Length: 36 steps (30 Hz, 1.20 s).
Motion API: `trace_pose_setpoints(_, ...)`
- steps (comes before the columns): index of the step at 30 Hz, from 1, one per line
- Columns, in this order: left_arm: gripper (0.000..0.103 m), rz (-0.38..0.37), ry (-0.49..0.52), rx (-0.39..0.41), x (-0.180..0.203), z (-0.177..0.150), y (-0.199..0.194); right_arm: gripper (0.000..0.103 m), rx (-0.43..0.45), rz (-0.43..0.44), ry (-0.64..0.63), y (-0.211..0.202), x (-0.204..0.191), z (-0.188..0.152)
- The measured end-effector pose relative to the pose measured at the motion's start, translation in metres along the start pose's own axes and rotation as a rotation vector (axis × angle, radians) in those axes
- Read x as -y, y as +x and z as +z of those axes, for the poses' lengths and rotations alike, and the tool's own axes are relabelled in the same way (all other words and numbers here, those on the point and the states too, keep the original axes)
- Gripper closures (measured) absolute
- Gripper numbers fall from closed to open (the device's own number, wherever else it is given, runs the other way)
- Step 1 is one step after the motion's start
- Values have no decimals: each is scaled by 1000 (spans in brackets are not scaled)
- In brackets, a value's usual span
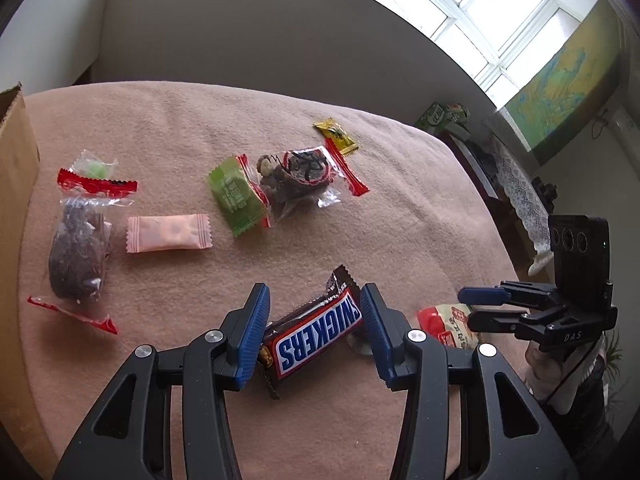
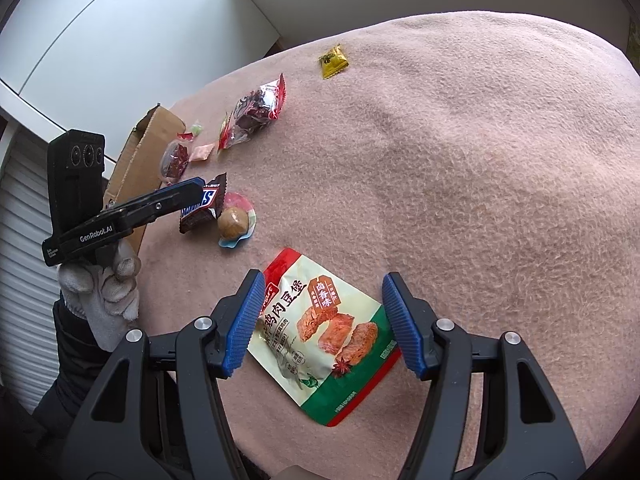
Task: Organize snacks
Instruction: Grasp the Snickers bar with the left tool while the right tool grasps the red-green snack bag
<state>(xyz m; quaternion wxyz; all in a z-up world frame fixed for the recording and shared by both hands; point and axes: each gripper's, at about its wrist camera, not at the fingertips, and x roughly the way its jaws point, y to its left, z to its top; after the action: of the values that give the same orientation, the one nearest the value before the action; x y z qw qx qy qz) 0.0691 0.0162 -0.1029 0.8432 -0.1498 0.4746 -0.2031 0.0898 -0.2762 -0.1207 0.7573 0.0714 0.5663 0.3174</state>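
Observation:
My left gripper [image 1: 314, 312] is open, its blue pads on either side of a Snickers bar [image 1: 316, 336] lying on the pink blanket [image 1: 280, 120]; the right pad looks close to the bar's end. My right gripper [image 2: 320, 312] is open and straddles a red, white and green snack pouch [image 2: 324, 340]. The pouch also shows in the left wrist view [image 1: 448, 324], beside the right gripper [image 1: 476, 308]. Farther off lie a pink packet [image 1: 168, 234], a green packet [image 1: 238, 196], two clear bags of dark snacks [image 1: 80, 256] [image 1: 296, 176] and a yellow candy [image 1: 335, 135].
A cardboard box [image 1: 16, 208] stands at the blanket's left edge. A round brown sweet in a clear wrapper [image 2: 234, 222] lies next to the Snickers bar. A white wall is behind; a window and furniture are at the right.

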Motion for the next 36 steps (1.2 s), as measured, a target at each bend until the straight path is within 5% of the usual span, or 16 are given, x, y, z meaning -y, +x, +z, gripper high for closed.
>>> trace_pose_setpoints(6,57,92,126,1,26,-25,-3,38,-10,-15,-21,-2,-5,-8)
trace_pose_setpoints(10,57,196,227,0,42,-33,8,24,-30,-51,-90,1,-21,-13)
trace_pose_setpoints(20,57,208,227,14,35,-32,10,12,-154,-311,-435,32,-67,-30)
trace_pose_setpoints(29,58,205,245,32,35,-35,5,24,-180,-348,-445,30,-63,-23)
trace_pose_setpoints(32,77,245,212,55,31,-35,3,35,-143,-366,-412,24,-62,-20)
trace_pose_setpoints(36,77,219,148,67,24,-32,0,42,-79,-379,-338,16,-51,-14)
